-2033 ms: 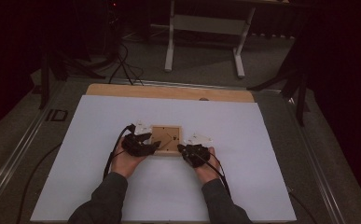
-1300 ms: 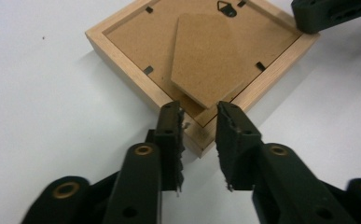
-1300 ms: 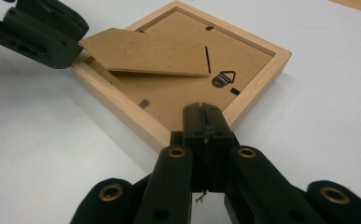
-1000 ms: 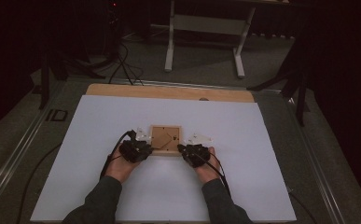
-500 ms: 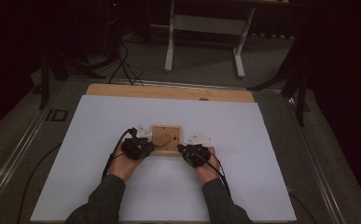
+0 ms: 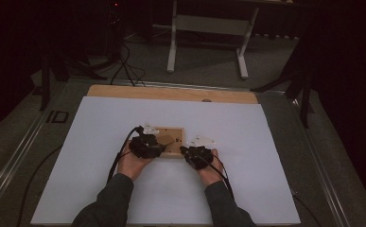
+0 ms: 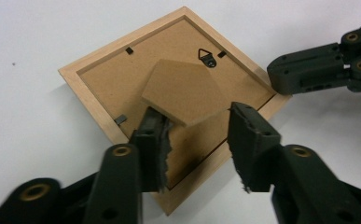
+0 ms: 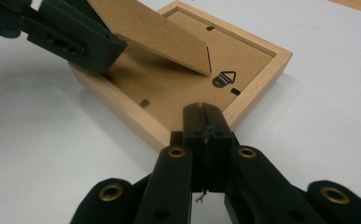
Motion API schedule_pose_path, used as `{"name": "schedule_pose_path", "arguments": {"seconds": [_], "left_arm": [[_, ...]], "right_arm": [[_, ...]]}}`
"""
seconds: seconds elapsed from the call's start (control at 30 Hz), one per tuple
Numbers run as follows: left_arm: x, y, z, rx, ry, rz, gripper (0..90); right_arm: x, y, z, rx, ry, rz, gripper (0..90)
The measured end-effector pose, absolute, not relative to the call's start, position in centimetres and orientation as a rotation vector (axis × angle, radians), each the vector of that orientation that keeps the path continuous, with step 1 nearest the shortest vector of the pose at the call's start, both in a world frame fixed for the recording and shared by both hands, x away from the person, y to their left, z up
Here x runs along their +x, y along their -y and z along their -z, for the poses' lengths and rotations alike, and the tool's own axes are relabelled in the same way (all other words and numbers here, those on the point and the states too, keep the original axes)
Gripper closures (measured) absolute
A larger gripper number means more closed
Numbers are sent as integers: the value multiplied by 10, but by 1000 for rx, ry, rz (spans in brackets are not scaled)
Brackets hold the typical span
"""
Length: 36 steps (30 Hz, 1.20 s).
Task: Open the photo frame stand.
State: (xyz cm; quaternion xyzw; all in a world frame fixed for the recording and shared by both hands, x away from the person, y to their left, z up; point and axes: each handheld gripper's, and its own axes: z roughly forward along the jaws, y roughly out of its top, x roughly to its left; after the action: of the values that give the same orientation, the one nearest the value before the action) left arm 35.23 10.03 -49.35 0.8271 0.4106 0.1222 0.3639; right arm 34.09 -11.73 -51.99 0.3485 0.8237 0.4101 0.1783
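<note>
**Picture frame face down, stand flap lifted, my right jaws bracing the rim**

The picture frame (image 6: 168,142) lies back-up on the white table sheet (image 6: 100,189), between my two grippers, so that the backing is the side I can work on. In the high view my left gripper (image 6: 158,147) reaches over the frame's near-left part, and my right gripper (image 6: 186,152) sits at its near-right corner; the two hands flank it so one can steady while the other handles the back.

In the left gripper view the frame (image 7: 99,88) lies just ahead of my jaws and partly under them. The fibreboard stand flap (image 7: 185,93) is tilted up off the backing, its near edge between my jaws. They have just been opening and now stand spread, the pads clear of the flap, so I judge the flap is meant to stay raised by itself. The hanger ring (image 7: 208,56) sits beyond the flap.

In the right gripper view my jaws are pressed together with nothing between them, tips set on the wooden rim (image 8: 243,105) directly ahead. I judge this holds the frame (image 8: 122,100) from sliding. The left gripper (image 8: 75,39) shows beyond, at the raised flap (image 8: 155,32).
</note>
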Motion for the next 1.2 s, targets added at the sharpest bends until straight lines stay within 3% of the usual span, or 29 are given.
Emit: {"name": "schedule_pose_path", "arguments": {"seconds": [0.5,1.2], "left_arm": [[365,-99,498,2073,-1125,-263,483],[377,-95,502,2017,-1187,-206,506]], "right_arm": [[341,117,520,988,-2332,-1159,897],[342,118,520,988,-2337,-1164,896]]}}
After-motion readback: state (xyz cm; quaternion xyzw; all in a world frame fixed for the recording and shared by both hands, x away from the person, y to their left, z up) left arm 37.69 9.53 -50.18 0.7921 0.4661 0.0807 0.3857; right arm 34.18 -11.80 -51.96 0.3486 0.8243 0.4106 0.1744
